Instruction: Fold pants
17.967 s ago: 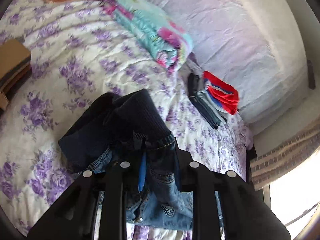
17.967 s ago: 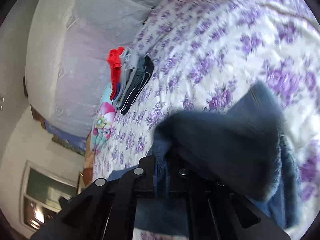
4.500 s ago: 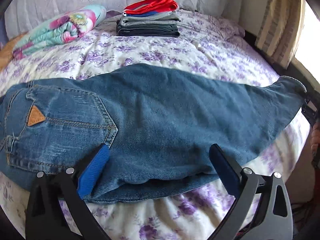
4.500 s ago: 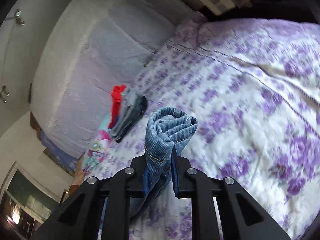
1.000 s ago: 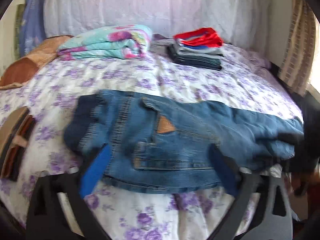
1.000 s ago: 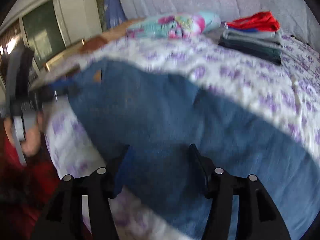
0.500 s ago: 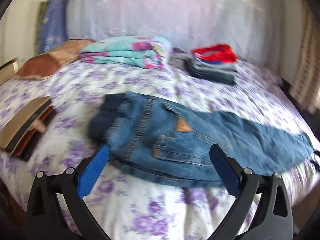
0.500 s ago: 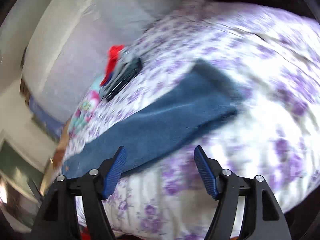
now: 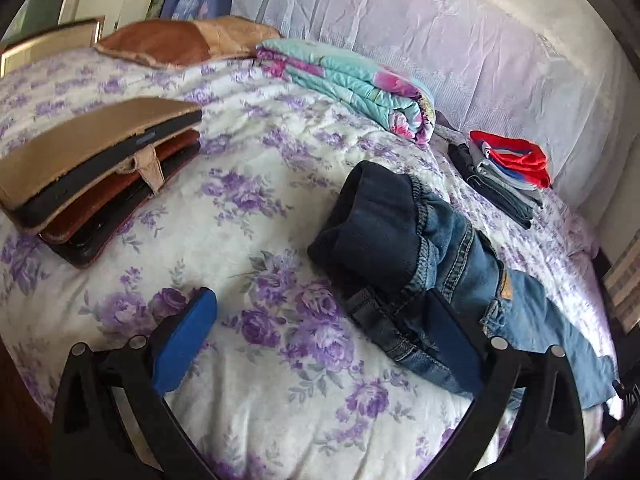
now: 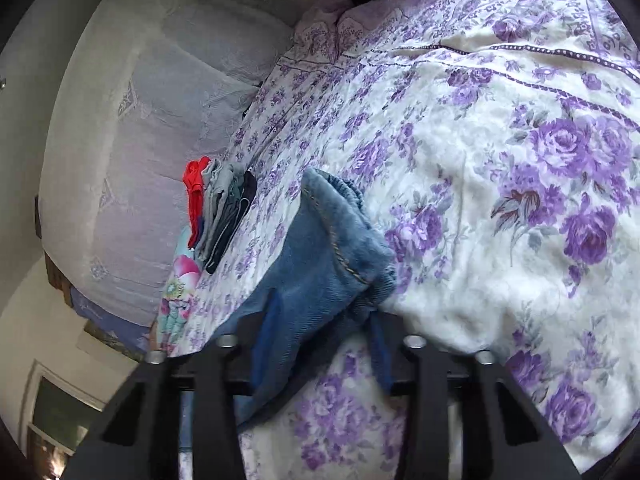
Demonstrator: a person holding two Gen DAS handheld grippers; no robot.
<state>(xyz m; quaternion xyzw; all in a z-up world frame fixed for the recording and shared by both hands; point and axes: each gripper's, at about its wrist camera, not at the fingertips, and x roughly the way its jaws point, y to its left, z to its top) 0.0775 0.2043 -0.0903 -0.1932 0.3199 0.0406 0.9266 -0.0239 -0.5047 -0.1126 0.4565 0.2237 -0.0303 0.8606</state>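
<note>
the jeans [image 9: 448, 256] lie long across the bed [image 9: 256, 184], waistband bunched at one end, hem [image 10: 340, 240] at the other, well clear of the folded stack [image 9: 508, 172] by the headboard. the left gripper [image 9: 320, 344] is spread wide and empty, one blue pad over bare sheet, the other just beside the waistband. the right gripper [image 10: 320, 340] has the hem between its pads, jaws partly closed; whether they actually pinch the cloth i cannot tell. risk: if the grip takes only one layer, lifting would split the leg open and skew the fold. with the waistband unpinned, a pull could drag the jeans along the soft sheet.
</note>
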